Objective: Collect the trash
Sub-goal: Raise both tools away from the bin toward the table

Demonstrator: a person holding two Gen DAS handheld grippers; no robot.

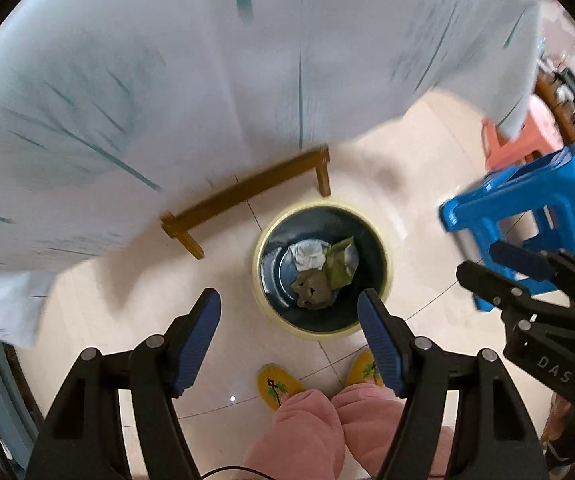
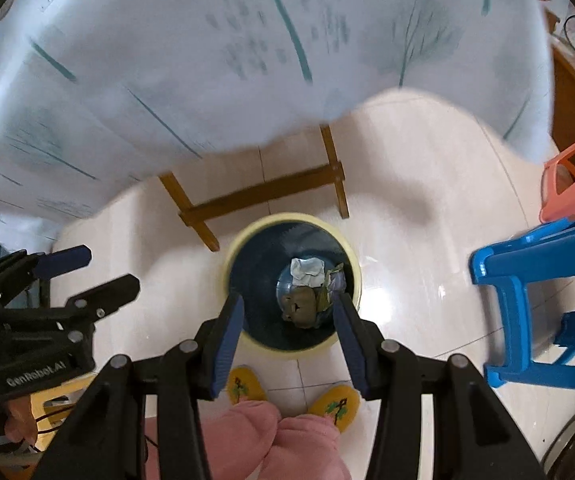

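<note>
Left gripper (image 1: 289, 334), ribbed blue pads parted and empty, hangs over the round, cream-rimmed bin (image 1: 321, 268) on glossy tile, where crumpled trash (image 1: 319, 272) (white, green, brown scraps) lies. Right gripper (image 2: 289, 340) likewise gapes empty above that bin. Drop looks done; next move calls for finding more litter beyond the tablecloth (image 2: 207, 60).

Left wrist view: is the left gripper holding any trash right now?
No, the left gripper stands open and empty, while the trash lies in the bin below.
</note>
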